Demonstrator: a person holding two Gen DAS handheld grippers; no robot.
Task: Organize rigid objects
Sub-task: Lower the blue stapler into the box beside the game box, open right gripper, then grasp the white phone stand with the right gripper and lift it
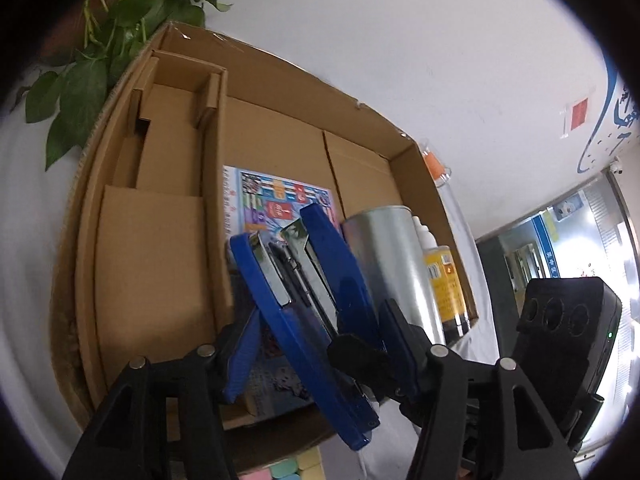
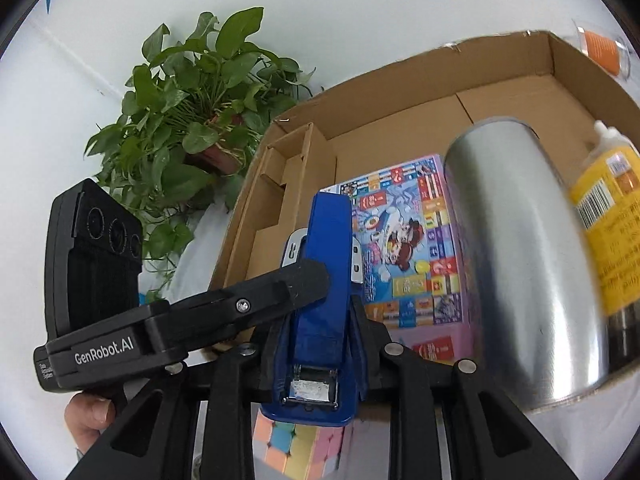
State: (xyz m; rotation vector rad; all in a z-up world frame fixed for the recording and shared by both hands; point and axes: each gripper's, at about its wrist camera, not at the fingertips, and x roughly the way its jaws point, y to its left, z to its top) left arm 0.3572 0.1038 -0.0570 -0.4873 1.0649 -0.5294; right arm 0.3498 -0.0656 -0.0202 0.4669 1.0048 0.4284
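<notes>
You've got the blue stapler [image 2: 320,300] pinched from both sides, hanging just above the near edge of the cardboard box [image 1: 280,80]. In the left wrist view it's tipped nose-up, mouth gaping, metal magazine showing.

Handling: stiff metal-and-plastic body, probably some heft, glossy shell so likely slick. The hinge is the catch: squeeze top to base and it may fold or fire. Take it across the side walls near the rear pivot, which is about where it's held now.

Right gripper [image 2: 320,332]: fingers pressed onto the stapler's flanks near its back end, aimed forward and down into the box. Left gripper [image 1: 320,356]: comes in from the left, blue pad on one side and black pad on the other, closed on the stapler's mid-body. The person's hand [image 2: 90,416] shows under its handle.

Box already holds a silver metal can [image 2: 520,260] on its side, a yellow spray bottle [image 2: 612,216] beside it, and a colourful game box [image 2: 412,248] flat on the floor. The cardboard divider section [image 1: 160,220] on the left looks free. A pastel puzzle cube [image 2: 300,448] sits outside, below the stapler. Potted plant [image 2: 192,120] stands behind.
</notes>
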